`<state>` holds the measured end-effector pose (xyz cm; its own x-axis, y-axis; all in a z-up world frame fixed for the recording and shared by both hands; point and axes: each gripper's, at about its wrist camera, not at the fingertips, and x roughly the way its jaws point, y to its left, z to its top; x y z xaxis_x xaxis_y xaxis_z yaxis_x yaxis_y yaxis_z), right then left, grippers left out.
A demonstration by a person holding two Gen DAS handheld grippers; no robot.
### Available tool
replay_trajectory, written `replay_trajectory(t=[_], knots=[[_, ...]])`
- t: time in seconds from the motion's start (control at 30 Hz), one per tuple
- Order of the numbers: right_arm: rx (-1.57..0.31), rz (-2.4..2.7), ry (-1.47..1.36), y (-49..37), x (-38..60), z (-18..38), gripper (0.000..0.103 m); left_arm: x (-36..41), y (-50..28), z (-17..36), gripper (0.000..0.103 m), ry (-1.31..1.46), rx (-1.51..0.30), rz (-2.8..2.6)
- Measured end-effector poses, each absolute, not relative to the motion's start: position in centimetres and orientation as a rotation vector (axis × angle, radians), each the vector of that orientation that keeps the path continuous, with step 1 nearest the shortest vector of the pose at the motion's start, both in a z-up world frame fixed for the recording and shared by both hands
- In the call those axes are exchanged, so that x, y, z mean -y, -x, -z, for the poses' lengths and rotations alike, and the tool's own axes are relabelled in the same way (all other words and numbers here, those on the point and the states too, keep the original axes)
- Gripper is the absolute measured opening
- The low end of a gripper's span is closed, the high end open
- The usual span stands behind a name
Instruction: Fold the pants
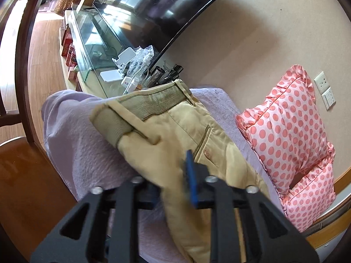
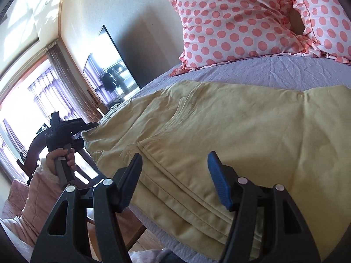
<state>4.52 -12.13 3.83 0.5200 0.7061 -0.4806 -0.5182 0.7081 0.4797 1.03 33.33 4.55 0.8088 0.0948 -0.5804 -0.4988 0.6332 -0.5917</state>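
Beige pants (image 2: 219, 127) lie on a lilac bedsheet (image 2: 263, 70). In the left wrist view the waistband end (image 1: 153, 100) is partly folded over, and a fold of the pants (image 1: 175, 171) runs between my left gripper's fingers. My left gripper (image 1: 175, 188) is shut on that fold; its blue pad (image 1: 190, 175) shows against the cloth. In the right wrist view the left gripper (image 2: 87, 125) sits at the far waist end, held by a hand. My right gripper (image 2: 175, 179) is open, its fingers astride the pants' near leg seam, a little above the cloth.
Two pink polka-dot pillows (image 2: 241, 22) lie at the head of the bed. A dark TV (image 1: 153, 6) and a glass-topped stand with clutter (image 1: 122, 70) are beyond the bed. A wooden floor (image 1: 43, 65) is on the left.
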Motion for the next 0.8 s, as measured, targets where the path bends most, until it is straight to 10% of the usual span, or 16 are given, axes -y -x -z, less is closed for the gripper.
replay_trajectory(t=[0.43,0.8], knots=[[-0.548,-0.491,-0.509,-2.8,25.4,-5.0,0.067,-7.4,-5.0,-20.1,0.008,0.175,-0.402,0.250],[-0.515,-0.223,-0.659,-0.5,34.9,-3.0,0.067,12.7,-3.3,-6.2,0.008,-0.084,-0.754,0.741]])
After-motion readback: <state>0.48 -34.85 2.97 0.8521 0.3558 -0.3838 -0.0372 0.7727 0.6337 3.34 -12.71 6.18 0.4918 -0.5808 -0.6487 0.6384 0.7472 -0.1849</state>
